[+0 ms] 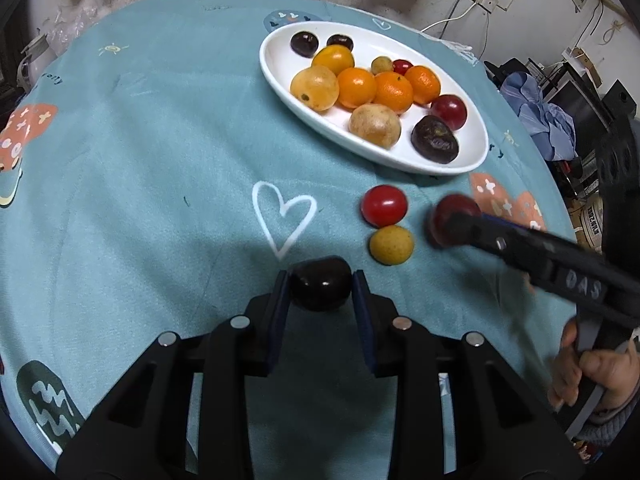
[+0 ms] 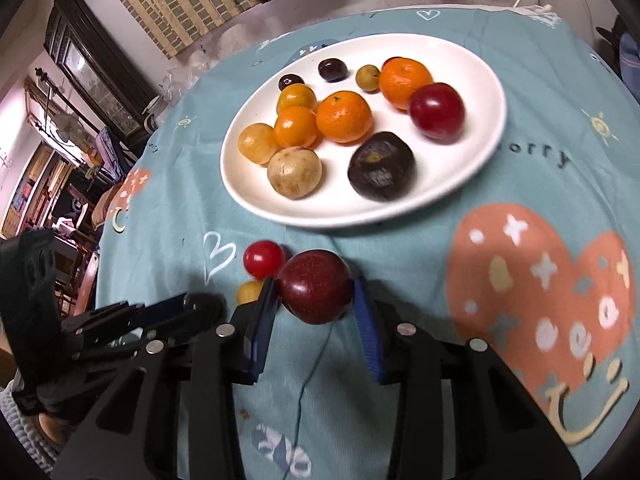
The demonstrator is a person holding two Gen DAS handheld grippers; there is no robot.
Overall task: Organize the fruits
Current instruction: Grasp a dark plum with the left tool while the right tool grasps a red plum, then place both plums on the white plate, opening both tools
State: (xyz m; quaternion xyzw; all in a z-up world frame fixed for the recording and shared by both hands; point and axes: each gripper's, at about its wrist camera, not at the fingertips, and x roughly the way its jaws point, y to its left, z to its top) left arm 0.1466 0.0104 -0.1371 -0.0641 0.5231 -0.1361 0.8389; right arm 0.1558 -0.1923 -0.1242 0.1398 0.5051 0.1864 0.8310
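Left gripper point(image 1: 320, 286): my black plastic jaws with blue pads are pinched nearly shut on a dark cherry point(image 1: 320, 289), glossy, smooth and almost black, right at the cloth.
Tablecloth point(image 1: 140, 140): soft teal fabric, slightly fuzzy, printed with a white outline heart, orange hearts and small suns.
Loose fruit on the cloth: two between my grippers, touching each other, a shiny red cherry tomato point(image 1: 384, 205) and below it a matte yellow round fruit point(image 1: 391, 245).
Plate point(image 2: 472, 60): white glazed oval, smooth and shiny, sitting on the cloth beyond both grippers.
Fruit on the plate, counted in the left wrist view: two glossy dark cherries at the far end, four bright dimpled orange citrus, two pale speckled yellow-tan round fruits, one small olive-yellow one, one small red tomato, one glossy red plum point(image 2: 437, 111), one wrinkled dark purple passion fruit point(image 2: 382, 166). Twelve in all.
Right gripper point(image 2: 316, 294): same black frame and blue pads, clamped on a dark red plum point(image 2: 316, 286), round, smooth, finely speckled, in front of the plate and not on it.
My right hand point(image 1: 592, 376): wrapped round the right gripper's grey handle at the far right edge of the left view.
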